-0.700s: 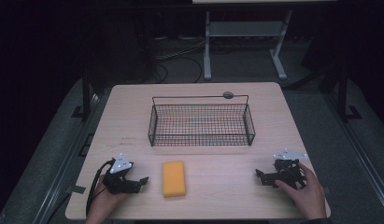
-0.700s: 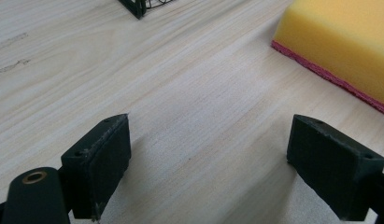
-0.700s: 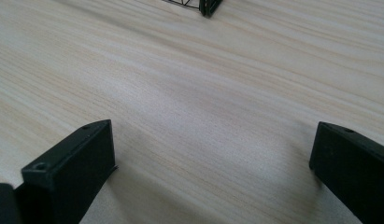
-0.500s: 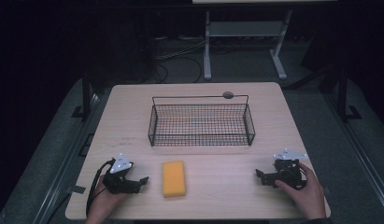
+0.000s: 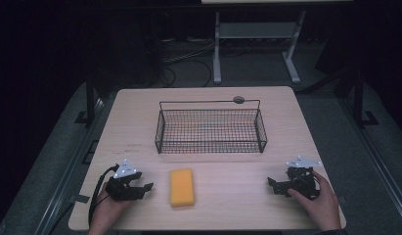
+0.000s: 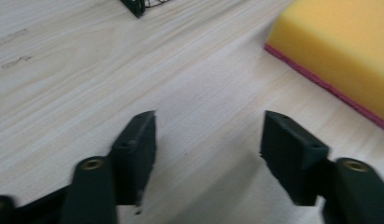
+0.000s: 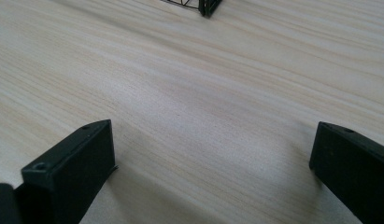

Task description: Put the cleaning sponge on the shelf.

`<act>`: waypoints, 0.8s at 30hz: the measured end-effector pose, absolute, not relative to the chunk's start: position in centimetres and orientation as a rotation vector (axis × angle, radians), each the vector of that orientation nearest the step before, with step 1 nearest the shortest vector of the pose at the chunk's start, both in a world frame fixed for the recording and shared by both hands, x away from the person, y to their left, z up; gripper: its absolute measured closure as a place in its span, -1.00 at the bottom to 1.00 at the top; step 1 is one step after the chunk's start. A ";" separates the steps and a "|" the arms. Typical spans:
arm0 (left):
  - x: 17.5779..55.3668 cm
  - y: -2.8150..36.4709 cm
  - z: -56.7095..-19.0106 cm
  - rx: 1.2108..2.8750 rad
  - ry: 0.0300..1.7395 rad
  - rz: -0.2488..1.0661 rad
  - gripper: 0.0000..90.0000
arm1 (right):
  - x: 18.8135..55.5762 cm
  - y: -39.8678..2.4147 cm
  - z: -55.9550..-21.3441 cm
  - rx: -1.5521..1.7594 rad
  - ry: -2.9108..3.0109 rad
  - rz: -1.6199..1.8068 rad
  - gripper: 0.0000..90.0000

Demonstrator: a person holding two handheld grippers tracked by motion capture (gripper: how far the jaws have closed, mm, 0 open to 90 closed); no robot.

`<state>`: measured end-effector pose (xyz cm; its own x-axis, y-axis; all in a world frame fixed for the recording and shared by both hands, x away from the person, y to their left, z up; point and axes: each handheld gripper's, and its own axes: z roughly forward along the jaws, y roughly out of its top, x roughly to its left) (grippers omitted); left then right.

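Note:
A yellow sponge (image 5: 181, 187) with a pink underside lies flat on the wooden table (image 5: 140, 117), near the front edge. Just left of it rests my left gripper (image 5: 147, 188), open and pointing toward the sponge; in the left gripper view the sponge (image 6: 339, 51) sits ahead and to the right of my left gripper (image 6: 208, 135), apart from it. At the front right my right gripper (image 5: 272, 184) rests open on the table, pointing left; the right gripper view has bare wood around my right gripper (image 7: 213, 154). A black wire basket (image 5: 211, 127) stands at mid-table with nothing visible inside.
A small dark round object (image 5: 238, 100) lies on the table behind the basket. A basket corner (image 6: 133, 5) shows at the top of the left gripper view, and another basket corner (image 7: 206, 5) in the right gripper view. A white stand (image 5: 255, 34) and cables sit on the dark floor beyond.

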<state>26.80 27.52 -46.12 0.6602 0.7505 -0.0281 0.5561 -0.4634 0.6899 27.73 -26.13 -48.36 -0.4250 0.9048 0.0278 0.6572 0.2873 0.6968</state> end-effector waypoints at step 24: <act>27.1 25.0 -44.1 2.273 0.970 0.221 0.99 | 27.7 -26.1 -48.4 1.410 2.188 0.912 -1.00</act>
